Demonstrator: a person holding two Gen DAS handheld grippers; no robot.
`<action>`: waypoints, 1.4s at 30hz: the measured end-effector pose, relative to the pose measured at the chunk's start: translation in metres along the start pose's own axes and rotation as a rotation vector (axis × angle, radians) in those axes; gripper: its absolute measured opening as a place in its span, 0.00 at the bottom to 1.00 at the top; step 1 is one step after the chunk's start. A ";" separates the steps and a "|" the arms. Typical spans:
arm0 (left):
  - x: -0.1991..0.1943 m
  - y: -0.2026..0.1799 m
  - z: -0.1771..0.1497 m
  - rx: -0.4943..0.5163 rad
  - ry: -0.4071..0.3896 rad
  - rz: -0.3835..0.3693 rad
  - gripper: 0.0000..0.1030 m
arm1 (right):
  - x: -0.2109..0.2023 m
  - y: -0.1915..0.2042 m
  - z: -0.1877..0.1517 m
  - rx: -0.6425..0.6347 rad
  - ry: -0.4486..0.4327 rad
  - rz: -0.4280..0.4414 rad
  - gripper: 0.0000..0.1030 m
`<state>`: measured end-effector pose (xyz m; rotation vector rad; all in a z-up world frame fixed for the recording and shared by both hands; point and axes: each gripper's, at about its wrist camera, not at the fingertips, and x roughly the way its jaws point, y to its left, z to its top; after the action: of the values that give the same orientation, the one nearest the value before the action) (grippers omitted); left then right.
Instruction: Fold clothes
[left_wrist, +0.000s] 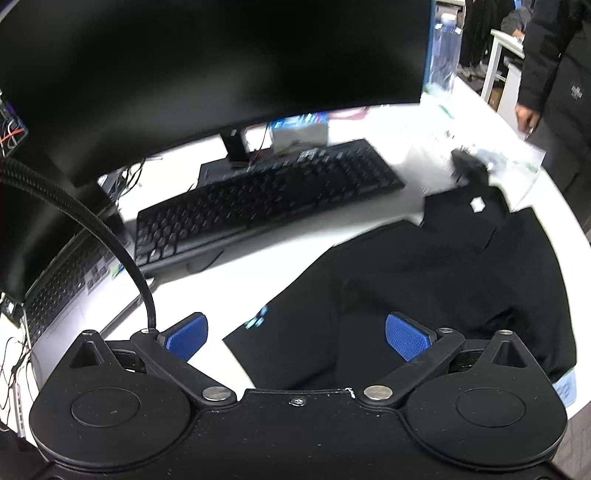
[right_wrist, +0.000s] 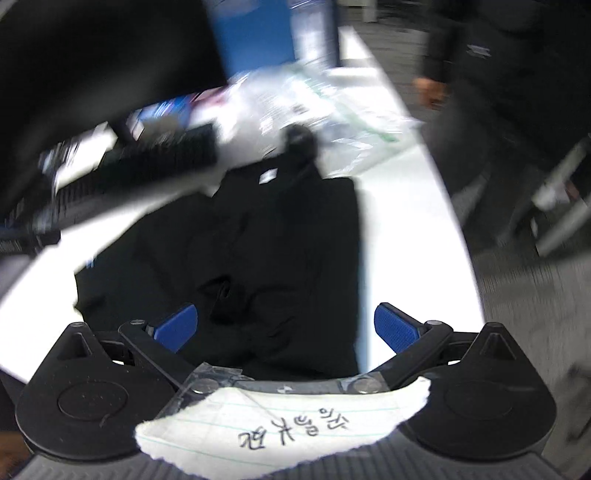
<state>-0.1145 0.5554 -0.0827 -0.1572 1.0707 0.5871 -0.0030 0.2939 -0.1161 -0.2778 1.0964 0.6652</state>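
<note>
A black garment (left_wrist: 436, 273) lies spread on the white table (left_wrist: 280, 243), with its collar and a small white tag (left_wrist: 477, 204) at the far end. My left gripper (left_wrist: 295, 336) hovers open above its near left corner, blue pads (left_wrist: 186, 336) wide apart and holding nothing. In the right wrist view the same black garment (right_wrist: 266, 251) stretches away from me, rumpled near the front. My right gripper (right_wrist: 284, 328) stands open over its near edge, nothing between the blue pads (right_wrist: 395, 328). That view is motion-blurred.
A black keyboard (left_wrist: 258, 199) and a large dark monitor (left_wrist: 207, 66) stand left of the garment, with a laptop (left_wrist: 62, 295) at the far left. Clear plastic bags (left_wrist: 502, 155) lie beyond the collar. A person in dark clothes (left_wrist: 557, 85) stands at the table's far right edge.
</note>
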 end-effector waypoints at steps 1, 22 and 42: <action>0.003 0.005 -0.005 -0.003 0.015 0.000 0.99 | 0.013 0.010 0.002 -0.046 0.011 -0.007 1.00; 0.028 -0.005 -0.015 -0.011 0.132 0.022 0.99 | 0.018 -0.113 -0.005 0.243 -0.102 -0.118 0.05; -0.003 -0.077 -0.028 0.012 0.150 0.081 0.99 | 0.106 -0.142 0.041 -0.050 -0.023 0.138 0.95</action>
<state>-0.0970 0.4783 -0.1063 -0.1491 1.2304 0.6494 0.1457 0.2424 -0.2074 -0.2380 1.0846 0.8178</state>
